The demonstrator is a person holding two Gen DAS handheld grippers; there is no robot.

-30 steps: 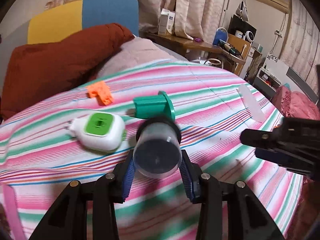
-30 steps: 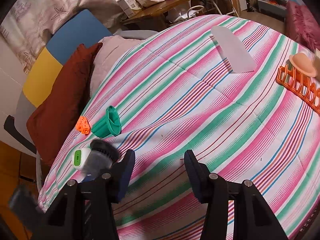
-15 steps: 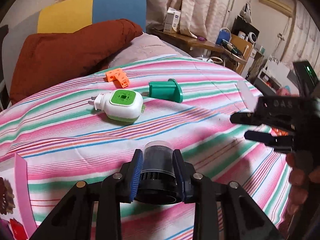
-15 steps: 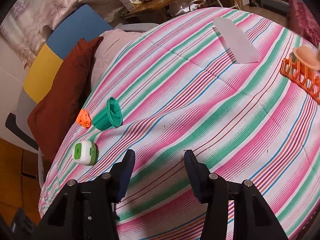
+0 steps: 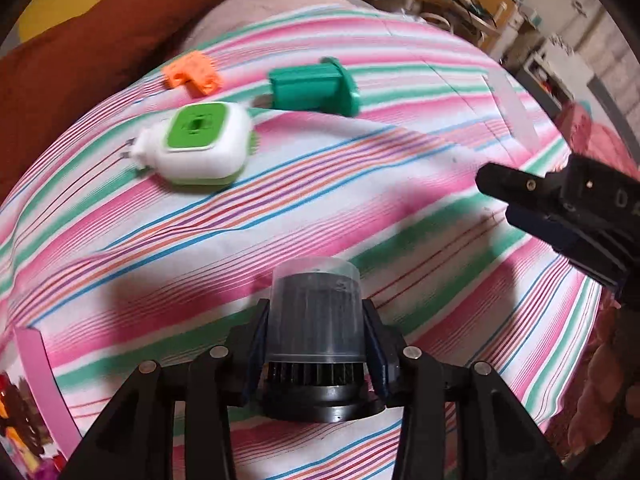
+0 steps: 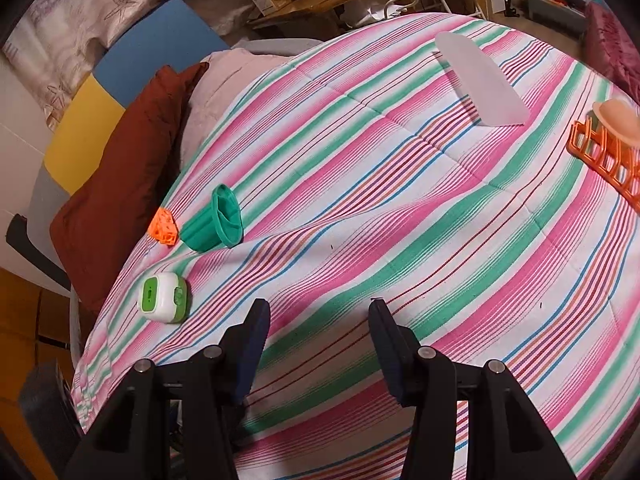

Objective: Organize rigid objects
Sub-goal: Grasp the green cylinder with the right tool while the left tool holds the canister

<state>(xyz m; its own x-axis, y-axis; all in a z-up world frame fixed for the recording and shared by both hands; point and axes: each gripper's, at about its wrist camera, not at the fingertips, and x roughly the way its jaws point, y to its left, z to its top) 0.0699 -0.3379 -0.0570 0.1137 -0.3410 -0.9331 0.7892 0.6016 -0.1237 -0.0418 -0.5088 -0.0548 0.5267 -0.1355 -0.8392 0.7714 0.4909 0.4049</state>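
Note:
My left gripper (image 5: 316, 344) is shut on a clear-capped black cylinder (image 5: 316, 320) and holds it above the striped bedspread (image 5: 360, 184). On the bed lie a white and green plug-in device (image 5: 196, 144), a green flanged cup (image 5: 312, 88) on its side and an orange block (image 5: 192, 74). In the right wrist view the same device (image 6: 162, 298), cup (image 6: 212, 220) and block (image 6: 163, 232) lie to the left. My right gripper (image 6: 320, 344) is open and empty over the bedspread; it also shows in the left wrist view (image 5: 568, 208) at the right.
A rust-red pillow (image 6: 120, 184) lies at the bed's head. A translucent white sheet (image 6: 480, 80) lies at the far side. An orange rack (image 6: 604, 160) with a peach item (image 6: 620, 120) sits at the right edge. A pink box edge (image 5: 36, 380) is at the lower left.
My left gripper has tilted down and moved closer to the bedspread with the cylinder. The right gripper has shifted a little; the objects on the bed have not moved.

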